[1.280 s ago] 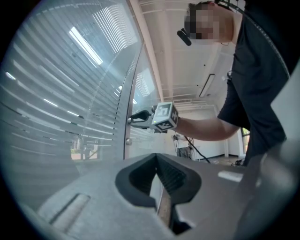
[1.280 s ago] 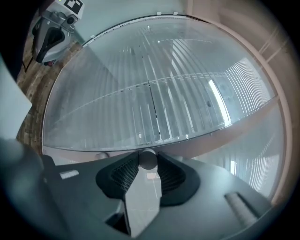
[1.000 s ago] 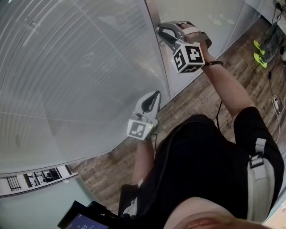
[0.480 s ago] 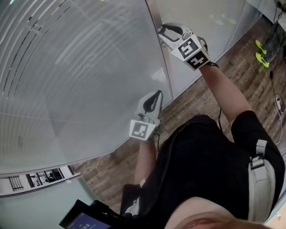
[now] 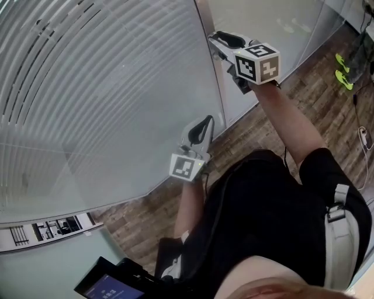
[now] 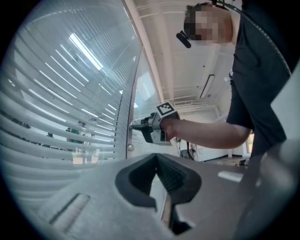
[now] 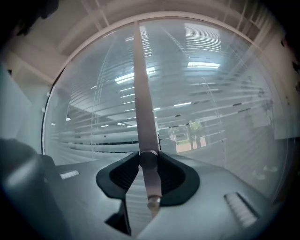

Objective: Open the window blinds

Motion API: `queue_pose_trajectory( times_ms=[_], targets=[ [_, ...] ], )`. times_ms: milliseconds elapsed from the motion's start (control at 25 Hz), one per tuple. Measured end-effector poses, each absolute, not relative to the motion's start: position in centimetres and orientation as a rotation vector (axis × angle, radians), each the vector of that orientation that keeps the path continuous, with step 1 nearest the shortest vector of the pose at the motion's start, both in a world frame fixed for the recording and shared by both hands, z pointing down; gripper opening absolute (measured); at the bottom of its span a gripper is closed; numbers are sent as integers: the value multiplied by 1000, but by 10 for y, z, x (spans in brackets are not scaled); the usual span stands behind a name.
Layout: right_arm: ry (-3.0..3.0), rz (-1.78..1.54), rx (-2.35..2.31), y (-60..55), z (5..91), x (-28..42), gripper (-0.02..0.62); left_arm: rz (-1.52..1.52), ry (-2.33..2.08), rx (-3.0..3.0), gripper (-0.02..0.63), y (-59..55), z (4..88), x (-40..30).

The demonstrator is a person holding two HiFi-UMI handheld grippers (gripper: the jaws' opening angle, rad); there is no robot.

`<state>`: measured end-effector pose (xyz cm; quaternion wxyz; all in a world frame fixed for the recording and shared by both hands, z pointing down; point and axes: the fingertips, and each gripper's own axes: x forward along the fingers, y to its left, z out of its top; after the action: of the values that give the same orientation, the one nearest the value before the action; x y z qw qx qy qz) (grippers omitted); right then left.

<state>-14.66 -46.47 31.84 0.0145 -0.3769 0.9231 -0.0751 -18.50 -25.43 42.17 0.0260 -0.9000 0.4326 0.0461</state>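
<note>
Horizontal white blinds point(image 5: 105, 105) hang behind a glass pane, with dark gaps between the slats at the upper left. Their thin tilt wand point(image 7: 143, 103) hangs beside the metal window post point(image 5: 211, 70). My right gripper point(image 5: 215, 42) is raised to the post and shut on the wand, which passes between its pads point(image 7: 147, 159); the wand's end point(image 7: 152, 202) sticks out below. The left gripper view shows the right gripper point(image 6: 133, 125) on the wand point(image 6: 129, 136). My left gripper point(image 5: 205, 121) is lower, close to the glass, shut with nothing in it point(image 6: 157, 157).
A second glass panel point(image 5: 263, 17) stands right of the post. Below lies a wood-plank floor point(image 5: 315, 76) with yellow-green shoes point(image 5: 342, 67) and a cable point(image 5: 362, 137) at the right. A dark screen point(image 5: 105, 286) shows at the bottom left.
My right gripper has rolled on the wand, so its marker cube shows other faces. More dark gaps now show between the slats at the upper left. The left gripper has stayed put.
</note>
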Motion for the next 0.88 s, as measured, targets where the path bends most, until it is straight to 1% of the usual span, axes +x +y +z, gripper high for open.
queue_pose_trajectory(
  times_ms=[80,240,720,880],
  targets=[
    [2841,-289,-1169,-464,318,-145,127,147,1331,-2788,3,-254,422,-184],
    [2857,-241,-1190,-464,320,-147,127,147,1325,-2791,3,-254,421,-185],
    [2852,-247,-1163,-466,322,-146,128,134,1320,-2817,3,-254,426,-184],
    [2895,-191,-1107,-466,320,-148,133,132,1302,-2841,3,-255,428,-182]
  ],
)
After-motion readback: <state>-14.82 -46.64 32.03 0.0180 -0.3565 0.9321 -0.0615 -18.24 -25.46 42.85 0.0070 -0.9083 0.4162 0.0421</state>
